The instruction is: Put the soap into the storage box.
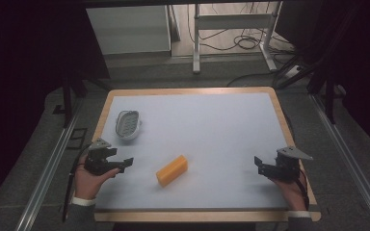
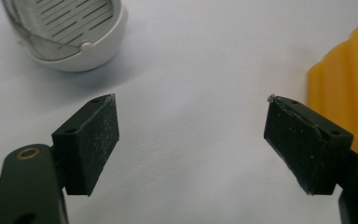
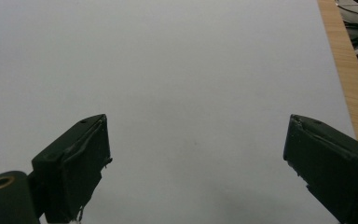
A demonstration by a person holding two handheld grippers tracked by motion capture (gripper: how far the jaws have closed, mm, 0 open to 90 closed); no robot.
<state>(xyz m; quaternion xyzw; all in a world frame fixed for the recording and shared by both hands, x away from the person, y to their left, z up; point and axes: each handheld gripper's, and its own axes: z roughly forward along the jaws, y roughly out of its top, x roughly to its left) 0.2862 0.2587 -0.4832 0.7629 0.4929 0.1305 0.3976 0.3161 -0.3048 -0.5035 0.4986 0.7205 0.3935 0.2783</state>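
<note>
Orange block (image 1: 172,170): a ridged orange bar lying flat on the bench (image 1: 212,125), just ahead of the left hand-held gripper's tips and a little toward the bench's middle; apart from the jaws, not touched. In the left gripper view the block (image 2: 342,88) shows beyond the right-hand jaw, partly cut off by the frame edge.

White dish (image 1: 127,124): an oval white dish with a slotted grey insert, resting on the bench beyond the left hand-held gripper, near it but not touching. In the left gripper view the dish (image 2: 70,35) sits above the left-hand jaw.

Left hand-held gripper (image 1: 125,163): held low at the bench's near left corner, jaws pointing toward the orange block. Its jaws stand wide apart with bare bench between them, gripping nothing (image 2: 191,140).

Right hand-held gripper (image 1: 259,163): held at the near right side, well apart from the block and the dish, jaws pointing inward across the bench. Its jaws are spread wide with bare white surface between them (image 3: 196,154).

Bench edge: a wooden rim (image 3: 342,60) runs beside the right hand-held gripper's outer jaw.
</note>
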